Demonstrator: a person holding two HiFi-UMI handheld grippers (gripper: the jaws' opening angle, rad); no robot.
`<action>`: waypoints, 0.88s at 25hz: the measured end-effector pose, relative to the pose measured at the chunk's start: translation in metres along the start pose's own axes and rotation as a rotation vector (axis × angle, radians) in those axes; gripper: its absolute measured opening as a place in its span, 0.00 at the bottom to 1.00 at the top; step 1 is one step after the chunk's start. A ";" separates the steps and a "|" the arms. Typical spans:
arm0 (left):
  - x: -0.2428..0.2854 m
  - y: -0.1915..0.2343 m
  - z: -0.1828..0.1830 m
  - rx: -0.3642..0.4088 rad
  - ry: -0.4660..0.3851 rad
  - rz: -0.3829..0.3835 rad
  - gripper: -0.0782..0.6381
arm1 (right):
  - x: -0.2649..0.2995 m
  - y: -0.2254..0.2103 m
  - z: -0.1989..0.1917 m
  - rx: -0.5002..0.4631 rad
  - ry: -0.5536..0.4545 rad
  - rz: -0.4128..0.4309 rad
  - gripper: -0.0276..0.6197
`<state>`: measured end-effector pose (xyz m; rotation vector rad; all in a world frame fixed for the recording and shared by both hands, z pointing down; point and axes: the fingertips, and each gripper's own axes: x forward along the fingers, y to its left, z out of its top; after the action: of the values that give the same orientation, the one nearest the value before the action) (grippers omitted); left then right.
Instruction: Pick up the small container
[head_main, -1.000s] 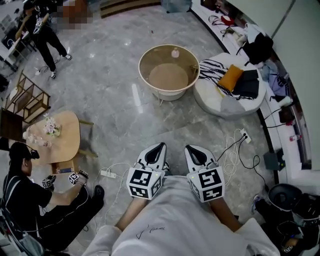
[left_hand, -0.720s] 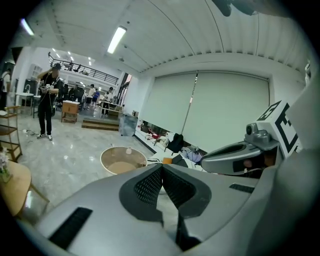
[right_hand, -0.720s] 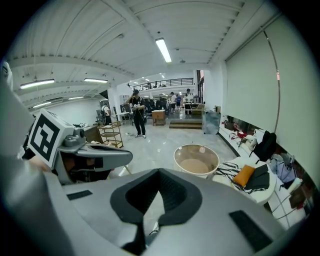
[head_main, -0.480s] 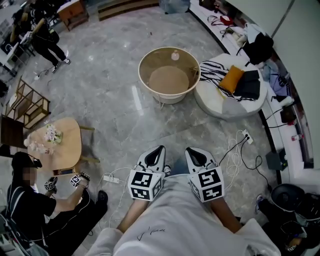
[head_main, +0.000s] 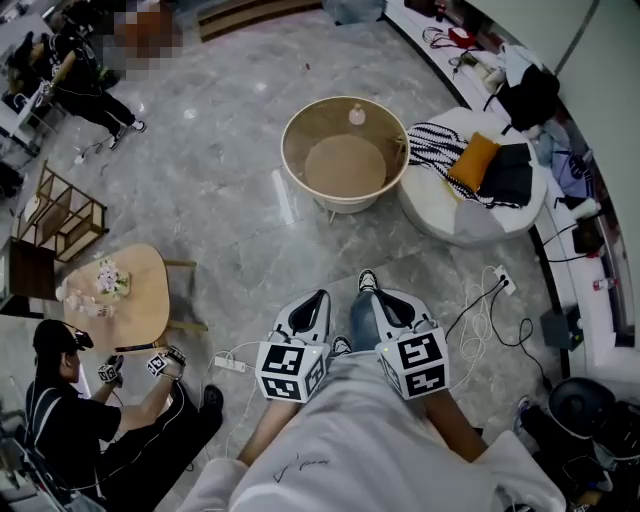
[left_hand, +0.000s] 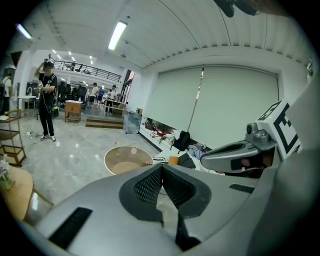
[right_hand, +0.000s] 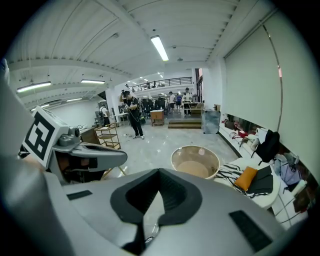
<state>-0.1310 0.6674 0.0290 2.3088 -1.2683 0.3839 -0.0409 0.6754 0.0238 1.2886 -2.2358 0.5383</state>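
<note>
While the small container (head_main: 357, 116) stands on the far side of the round table (head_main: 300, 185), close to its rim, both claws are held low and well short of that table. The left claw (head_main: 318, 297) is closed tip to tip with nothing in it. The right claw (head_main: 386, 300) is likewise closed and empty.

The step in hand looks like the approach, since neither claw is yet within reach of the table. To do it well, one claw should probably open before it crosses the table's near rim. It should then travel above the top and come down with its pads on either side of the container's body rather than its narrow cap. The container looks light and easy to tip, and a nudge away from the person could send it off the table's far edge.

Bare marble floor lies open on the table's near and left sides. Just right of the table a white pouf (head_main: 440, 215) sits very close, heaped with an orange cushion (head_main: 472, 163) and dark clothes, so that side is cramped. Loose cables (head_main: 478, 322) trail on the floor nearer than the table and to its right, likely a snag for feet.
</note>
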 end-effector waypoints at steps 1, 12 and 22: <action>0.006 0.003 0.004 0.000 -0.004 0.006 0.13 | 0.005 -0.007 0.003 0.000 -0.001 -0.001 0.06; 0.099 0.032 0.073 0.006 0.011 0.049 0.13 | 0.072 -0.113 0.051 0.061 0.008 -0.005 0.06; 0.198 0.031 0.121 0.025 0.046 0.045 0.13 | 0.119 -0.204 0.089 0.091 -0.007 0.017 0.06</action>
<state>-0.0504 0.4481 0.0254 2.2823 -1.3015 0.4685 0.0675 0.4478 0.0418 1.3192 -2.2529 0.6497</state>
